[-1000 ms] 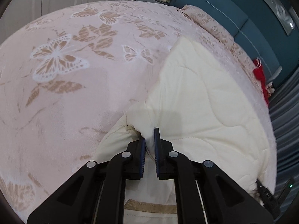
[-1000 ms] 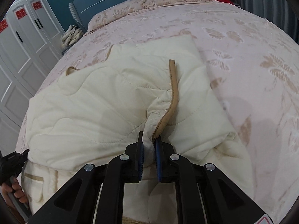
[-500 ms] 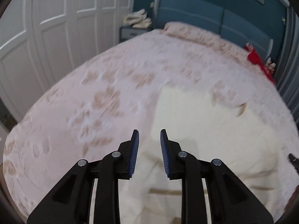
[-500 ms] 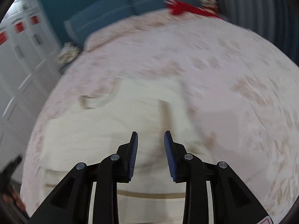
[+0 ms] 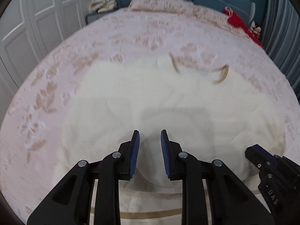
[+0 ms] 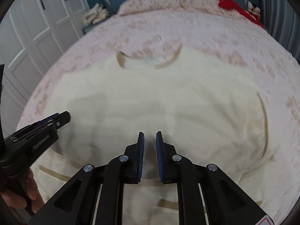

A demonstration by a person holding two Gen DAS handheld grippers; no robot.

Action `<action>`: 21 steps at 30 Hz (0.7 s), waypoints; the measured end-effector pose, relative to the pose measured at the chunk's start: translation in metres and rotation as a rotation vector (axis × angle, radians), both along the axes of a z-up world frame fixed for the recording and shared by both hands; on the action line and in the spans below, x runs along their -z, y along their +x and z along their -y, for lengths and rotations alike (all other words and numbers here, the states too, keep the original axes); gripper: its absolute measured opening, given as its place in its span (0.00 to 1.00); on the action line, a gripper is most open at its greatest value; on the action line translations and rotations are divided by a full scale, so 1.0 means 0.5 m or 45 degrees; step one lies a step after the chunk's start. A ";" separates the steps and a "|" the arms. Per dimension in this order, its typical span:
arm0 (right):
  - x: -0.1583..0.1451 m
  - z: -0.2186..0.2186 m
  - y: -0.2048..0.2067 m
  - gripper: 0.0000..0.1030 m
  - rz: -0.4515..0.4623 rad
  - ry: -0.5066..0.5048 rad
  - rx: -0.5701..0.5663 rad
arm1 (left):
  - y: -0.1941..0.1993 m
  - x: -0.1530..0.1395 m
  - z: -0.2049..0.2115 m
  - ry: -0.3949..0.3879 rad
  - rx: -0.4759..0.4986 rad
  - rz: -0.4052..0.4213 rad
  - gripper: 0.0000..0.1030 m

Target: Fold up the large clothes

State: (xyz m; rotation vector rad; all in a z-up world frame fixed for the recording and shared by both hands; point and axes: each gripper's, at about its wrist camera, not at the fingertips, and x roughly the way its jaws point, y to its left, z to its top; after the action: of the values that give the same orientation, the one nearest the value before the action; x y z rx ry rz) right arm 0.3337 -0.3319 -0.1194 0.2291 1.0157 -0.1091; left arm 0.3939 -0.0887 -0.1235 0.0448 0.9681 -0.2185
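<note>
Both claws let go after a fold

The left claw and right claw, clamped a second ago, now gape empty above the cream garment lying folded mid-frame on the bed; another fold likely follows.

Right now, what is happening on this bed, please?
A person is folding a large cream quilted garment on a bed with a pink butterfly bedspread, using a handheld gripper in each hand. At this moment neither gripper holds the cloth: the left gripper and the right gripper are both open, above the near part of the garment. Both sides of the garment appear folded in over the middle, with the tan-trimmed collar at the far end. The near hem part is not yet folded.
</note>
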 end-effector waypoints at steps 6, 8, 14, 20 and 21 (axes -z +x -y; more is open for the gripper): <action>0.066 0.017 -0.017 0.06 -0.010 -0.014 -0.005 | -0.013 0.054 0.007 0.066 0.019 0.039 0.22; 0.076 0.014 -0.018 0.06 0.002 -0.034 -0.013 | -0.018 0.063 0.006 0.066 0.021 0.055 0.22; 0.091 0.009 -0.023 0.05 0.048 -0.064 -0.002 | -0.030 0.079 0.014 0.105 0.024 0.125 0.22; 0.103 0.007 -0.022 0.05 0.088 -0.091 -0.001 | -0.041 0.088 0.020 0.133 0.016 0.191 0.22; 0.104 0.008 -0.023 0.05 0.093 -0.090 0.001 | -0.043 0.089 0.022 0.140 0.015 0.200 0.22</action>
State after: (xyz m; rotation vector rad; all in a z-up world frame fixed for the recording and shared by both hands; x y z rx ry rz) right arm 0.3223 -0.3357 -0.1713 0.1677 0.9372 -0.1360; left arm 0.3724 -0.0994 -0.1679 0.1663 0.8228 -0.1698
